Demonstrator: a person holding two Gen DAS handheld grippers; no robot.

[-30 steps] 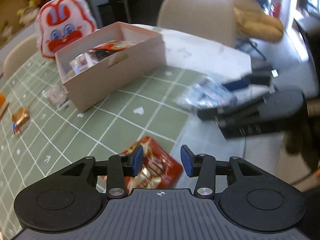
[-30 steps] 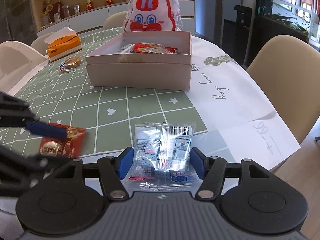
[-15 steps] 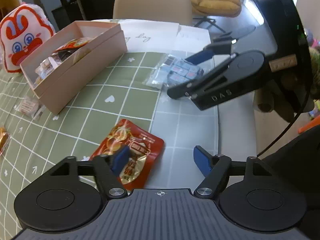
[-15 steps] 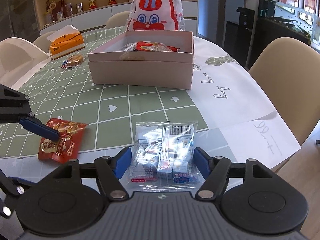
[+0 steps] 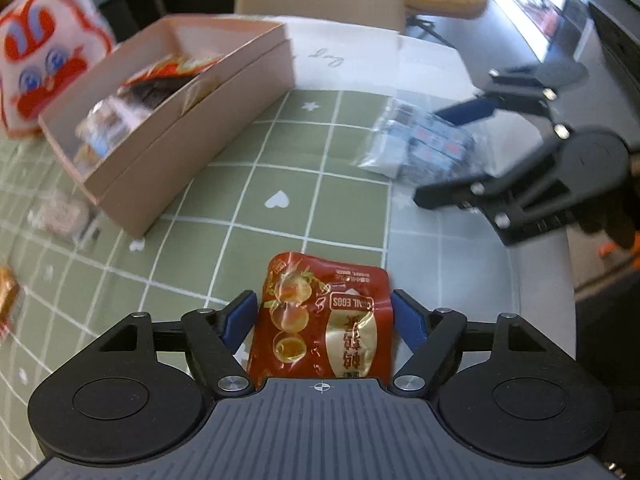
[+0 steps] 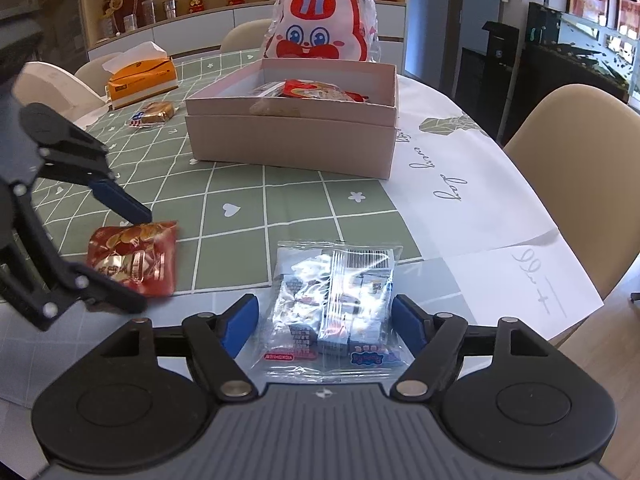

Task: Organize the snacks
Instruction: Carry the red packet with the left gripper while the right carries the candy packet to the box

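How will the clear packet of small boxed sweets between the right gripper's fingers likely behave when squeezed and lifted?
The clear packet looks like thin, glossy, crinkled film, so it is probably slippery and floppy. The loose little boxes inside may shift and sag. The right gripper straddles it open.

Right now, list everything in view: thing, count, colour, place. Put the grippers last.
Red quail-egg packet: 1, red and gold, on the green tablecloth between the left fingers.
Clear candy bag: 1, transparent with small boxes, near the table edge between the right fingers.
Box: 1, pale pink, open, mid-table, snacks inside.
Rabbit bag: 1, white and red, behind the box.
Tissue box: 1, orange, far left.
Small wrapped snack: 1, brown-gold, left of the box.
Chair: 1, beige, on the right.
Left gripper: 1, black, blue pads, open around the packet.
Right gripper: 1, black, blue pads, open around the bag.
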